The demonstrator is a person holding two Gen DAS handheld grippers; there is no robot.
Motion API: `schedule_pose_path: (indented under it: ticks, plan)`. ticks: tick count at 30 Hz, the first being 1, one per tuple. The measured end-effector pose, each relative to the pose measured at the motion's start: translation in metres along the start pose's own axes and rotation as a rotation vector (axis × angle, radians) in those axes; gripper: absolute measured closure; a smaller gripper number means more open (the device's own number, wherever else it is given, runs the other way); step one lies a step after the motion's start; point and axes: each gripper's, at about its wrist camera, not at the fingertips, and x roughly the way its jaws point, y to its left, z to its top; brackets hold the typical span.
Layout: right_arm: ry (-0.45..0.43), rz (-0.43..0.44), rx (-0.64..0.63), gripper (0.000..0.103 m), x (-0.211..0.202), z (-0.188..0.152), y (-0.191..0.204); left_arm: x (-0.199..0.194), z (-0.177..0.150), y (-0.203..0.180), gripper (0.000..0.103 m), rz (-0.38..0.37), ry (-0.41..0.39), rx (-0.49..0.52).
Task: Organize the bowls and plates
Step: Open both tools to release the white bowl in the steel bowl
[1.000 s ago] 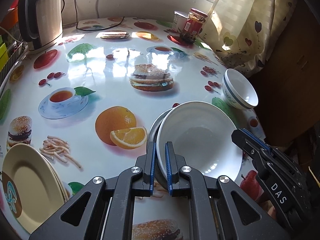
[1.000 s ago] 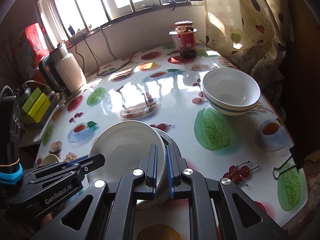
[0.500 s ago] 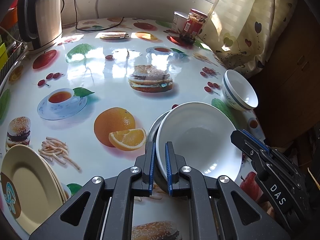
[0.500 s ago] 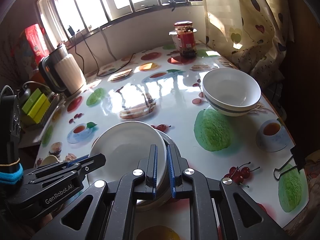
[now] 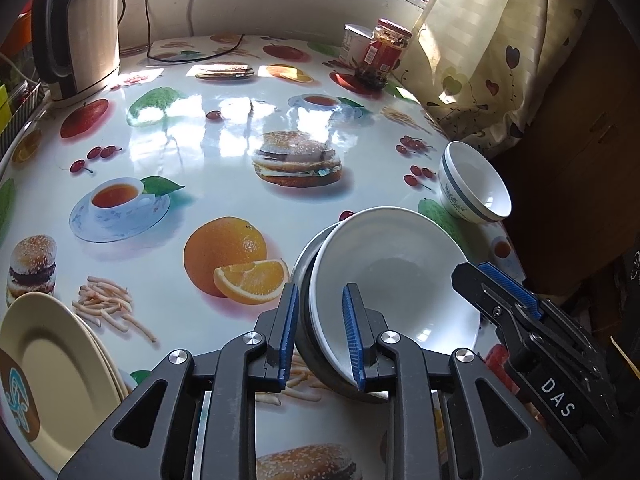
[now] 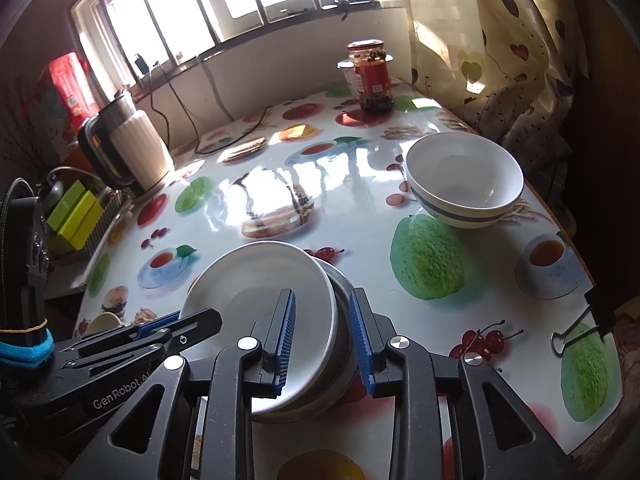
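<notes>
The left gripper [image 5: 320,330] has its jaws opening, one on each side of the rim of a white plate [image 5: 394,276] that sits tilted in a grey bowl [image 5: 308,276] on the table [image 5: 200,168]; the blue pads stand clear of the rim. The right gripper [image 5: 504,288] reaches in at the plate's right edge. A banded bowl [image 5: 474,188] stands near the table's right edge, well apart. Cream plates [image 5: 52,376] are stacked at the lower left. A kettle [image 5: 78,28] and a jar [image 5: 384,54] stand at the far side.

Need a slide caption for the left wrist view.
Left gripper opening around the white bowl nested in a metal bowl.
</notes>
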Motion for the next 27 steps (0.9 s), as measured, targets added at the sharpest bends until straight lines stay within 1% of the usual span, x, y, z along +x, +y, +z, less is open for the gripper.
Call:
schedule_pose_path:
  ticks: [1,2,4,8,13,14,16,17,19,21,24,27]
  plan:
    - [-0.002,0.0,0.002,0.073,-0.001,0.0,0.0,-0.002,0.001,0.0,0.074,0.001,-0.006,0.003]
    - [-0.006,0.001,0.004,0.073,-0.002,0.0,-0.001,-0.003,0.002,0.0,0.073,0.001,-0.01,0.002]
    - [-0.013,-0.001,0.006,0.07,-0.004,0.0,-0.002,-0.005,0.004,0.001,0.072,-0.001,-0.018,0.0]
    - [-0.022,-0.002,0.012,0.069,-0.008,0.003,-0.005,-0.009,0.008,0.0,0.072,0.004,-0.028,0.005]
    - [-0.04,-0.006,0.014,0.064,-0.014,0.007,-0.01,-0.014,0.016,-0.007,0.071,-0.004,-0.047,0.023]
    - [-0.041,-0.008,0.014,0.064,-0.015,0.008,-0.011,-0.015,0.018,-0.01,0.071,-0.004,-0.051,0.027]
    - [-0.046,-0.011,0.015,0.061,-0.018,0.011,-0.014,-0.016,0.021,-0.015,0.065,-0.011,-0.061,0.038]
    - [-0.048,-0.013,0.014,0.06,-0.019,0.012,-0.016,-0.017,0.023,-0.018,0.064,-0.016,-0.063,0.042]
    - [-0.052,-0.023,0.017,0.056,-0.02,0.014,-0.019,-0.016,0.028,-0.025,0.063,-0.03,-0.066,0.053]
    - [-0.06,-0.036,0.02,0.055,-0.023,0.017,-0.024,-0.014,0.033,-0.033,0.063,-0.033,-0.068,0.066]
    - [-0.07,-0.061,0.029,0.051,-0.026,0.021,-0.035,-0.01,0.04,-0.045,0.063,-0.054,-0.065,0.085]
    - [-0.08,-0.079,0.038,0.05,-0.029,0.025,-0.047,-0.004,0.048,-0.058,0.063,-0.062,-0.065,0.103]
